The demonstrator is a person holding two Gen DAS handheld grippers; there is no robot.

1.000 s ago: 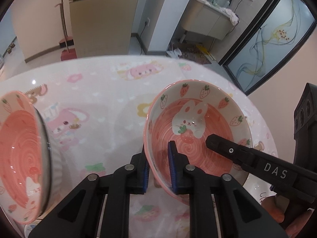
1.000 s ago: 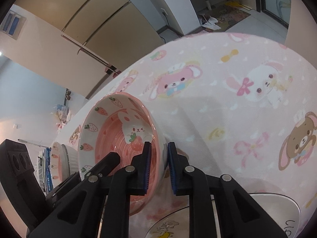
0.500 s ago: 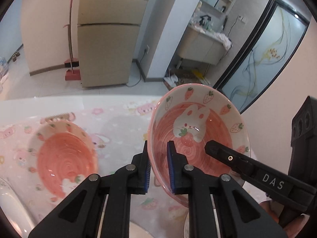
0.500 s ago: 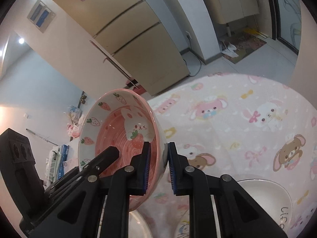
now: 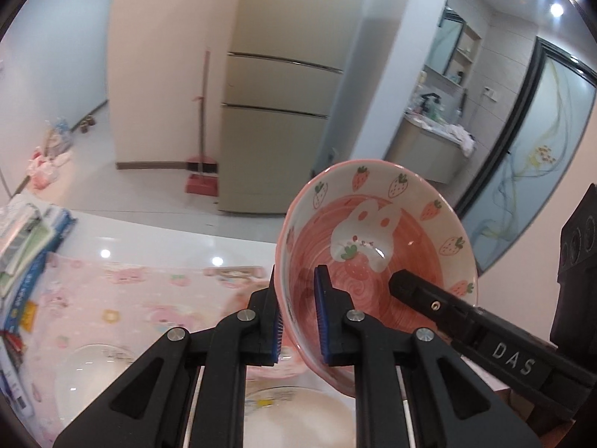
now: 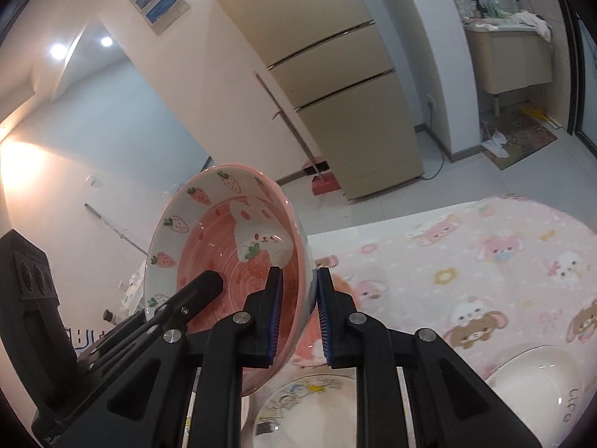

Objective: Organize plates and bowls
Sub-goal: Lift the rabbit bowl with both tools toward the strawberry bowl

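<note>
A pink bowl (image 5: 377, 246) with a rabbit and strawberries inside hangs tilted in the air above the table, held by both grippers. My left gripper (image 5: 296, 313) is shut on its left rim, one pad inside and one outside. My right gripper (image 6: 298, 313) is shut on the opposite rim of the same bowl (image 6: 224, 246). Each view shows the other gripper's finger reaching into the bowl. A second pink bowl (image 5: 268, 371) lies below, mostly hidden by the fingers.
A pink cartoon tablecloth (image 6: 485, 261) covers the table. Beneath the bowl sit a white printed plate (image 6: 309, 403), a white bowl (image 6: 537, 384) and a clear glass dish (image 5: 93, 373). Stacked books (image 5: 22, 261) lie at the left edge. A fridge (image 5: 276, 134) stands beyond.
Both grippers have risen together with the pink bowl, lifting it well clear of the table. The second pink bowl has slid from the left side to beneath the fingers.
</note>
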